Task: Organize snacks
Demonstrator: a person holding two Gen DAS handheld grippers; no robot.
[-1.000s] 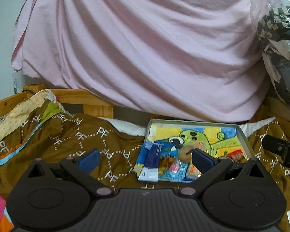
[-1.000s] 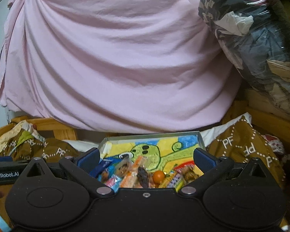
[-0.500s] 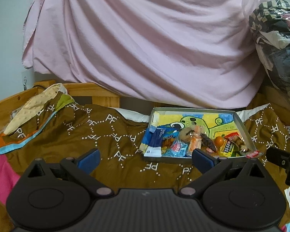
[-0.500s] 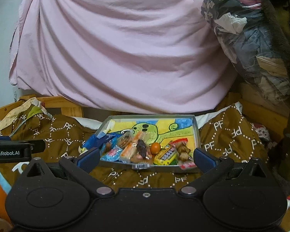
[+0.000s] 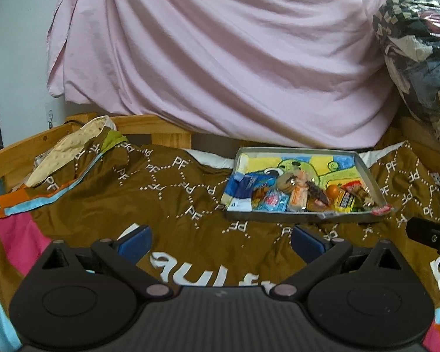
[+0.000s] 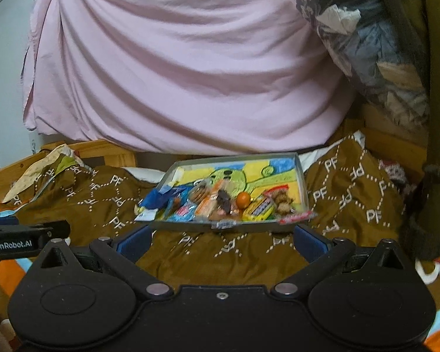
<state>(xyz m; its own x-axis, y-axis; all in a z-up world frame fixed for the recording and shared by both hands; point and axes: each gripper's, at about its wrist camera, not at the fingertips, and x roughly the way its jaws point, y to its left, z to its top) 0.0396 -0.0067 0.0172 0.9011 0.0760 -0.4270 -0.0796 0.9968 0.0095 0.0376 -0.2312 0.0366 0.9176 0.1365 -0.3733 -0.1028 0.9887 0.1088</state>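
A shallow grey tray point(image 5: 366, 173) point(image 6: 301, 176) with a cartoon-printed bottom lies on the brown bedspread. Several wrapped snacks point(image 5: 296, 196) point(image 6: 217, 202) crowd its near edge: a blue pack point(image 5: 243, 187), a small orange ball point(image 6: 243, 199), a yellow bar point(image 6: 259, 209). A red wrapper point(image 6: 296, 217) hangs over the front rim. My left gripper point(image 5: 221, 242) is open and empty, well short of the tray and left of it. My right gripper point(image 6: 223, 242) is open and empty, just in front of the tray's near rim.
The brown bedspread point(image 5: 161, 193) is rumpled over a wooden bed frame point(image 5: 164, 139). A pink sheet point(image 5: 220, 58) hangs behind. A clear bag of clothes point(image 6: 363, 44) bulges at the right. The other gripper's body point(image 6: 23, 242) shows at the left in the right wrist view.
Both grippers have drawn back from the tray, which now looks smaller and farther off. Both stayed open and empty. The snacks have not moved.
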